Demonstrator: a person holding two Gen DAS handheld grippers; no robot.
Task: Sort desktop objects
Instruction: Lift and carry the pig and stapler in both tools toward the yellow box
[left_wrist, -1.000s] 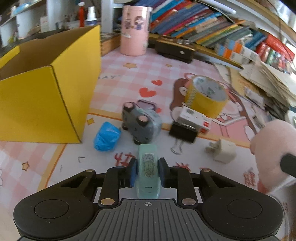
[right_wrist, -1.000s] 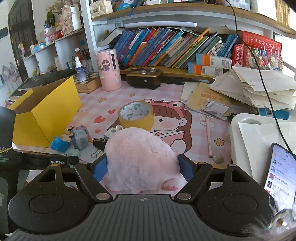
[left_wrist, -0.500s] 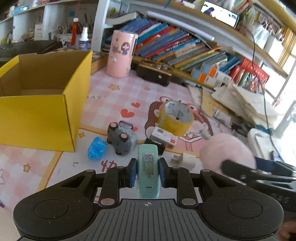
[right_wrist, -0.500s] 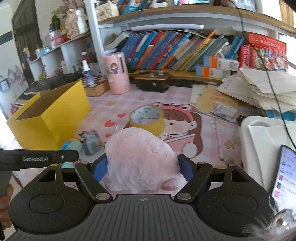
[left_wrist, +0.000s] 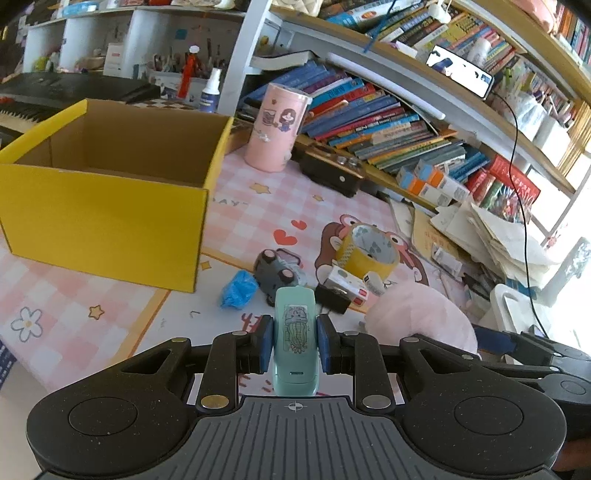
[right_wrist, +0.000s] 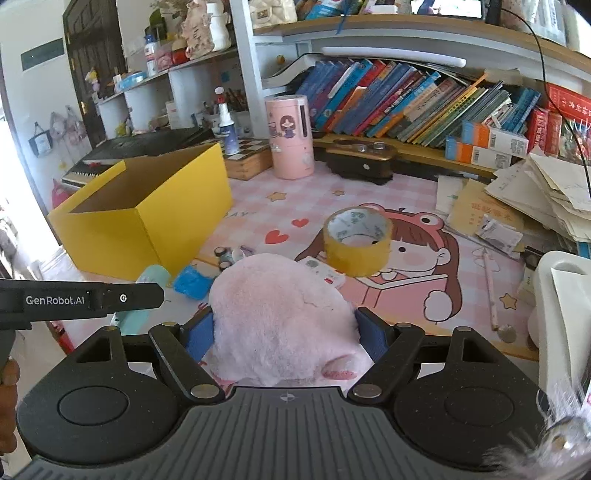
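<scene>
My left gripper (left_wrist: 294, 343) is shut on a mint-green stapler (left_wrist: 295, 332) with a cartoon sticker, held above the desk mat. My right gripper (right_wrist: 284, 332) is shut on a pink plush toy (right_wrist: 280, 317); the toy also shows in the left wrist view (left_wrist: 421, 317), to the right of the stapler. The open yellow cardboard box (left_wrist: 110, 192) stands to the left, also in the right wrist view (right_wrist: 147, 214). On the mat lie a yellow tape roll (right_wrist: 356, 240), a grey toy car (left_wrist: 277, 273), a blue crumpled item (left_wrist: 238, 290) and a small white box (left_wrist: 347, 284).
A pink cylinder container (left_wrist: 277, 129) and a dark wooden box (left_wrist: 332, 173) stand at the back below a shelf of books (left_wrist: 388, 122). Stacked papers (right_wrist: 546, 199) lie at the right. A white tray (right_wrist: 565, 295) sits at the right edge.
Both grippers have risen and pulled back from the mat with their objects. The left view now looks into the yellow box from higher up.
</scene>
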